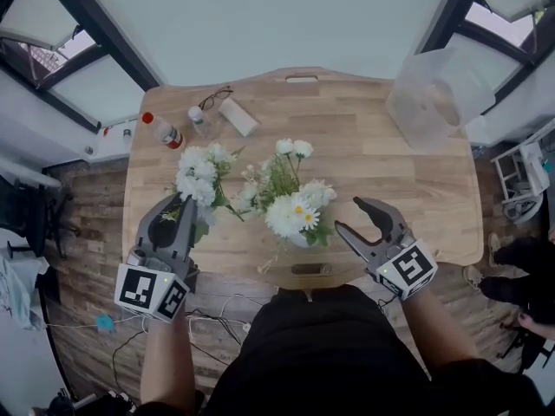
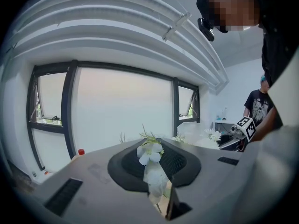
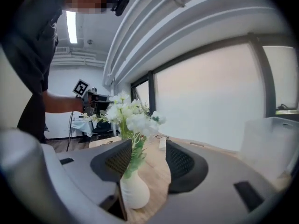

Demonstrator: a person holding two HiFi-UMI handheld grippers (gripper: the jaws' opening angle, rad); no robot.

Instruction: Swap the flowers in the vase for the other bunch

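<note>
On the wooden table (image 1: 390, 172) stands a small white vase (image 1: 299, 239) (image 3: 134, 190), mostly hidden from above by its bunch of white daisies and greenery (image 1: 290, 206) (image 3: 126, 115). My left gripper (image 1: 173, 208) (image 2: 156, 171) is to the left of the vase. It is shut on the stems of a second bunch of white flowers (image 1: 201, 176), and one bloom (image 2: 149, 153) shows between its jaws. My right gripper (image 1: 354, 217) (image 3: 148, 160) hangs just right of the vase, wide open with nothing between its fingers.
At the table's back left lie a red-capped bottle (image 1: 163, 131), a smaller bottle (image 1: 199, 118), glasses (image 1: 214, 98) and a white box (image 1: 238, 117). A clear plastic tub (image 1: 429, 98) stands at the back right. A small brown object (image 1: 310, 269) lies by the front edge.
</note>
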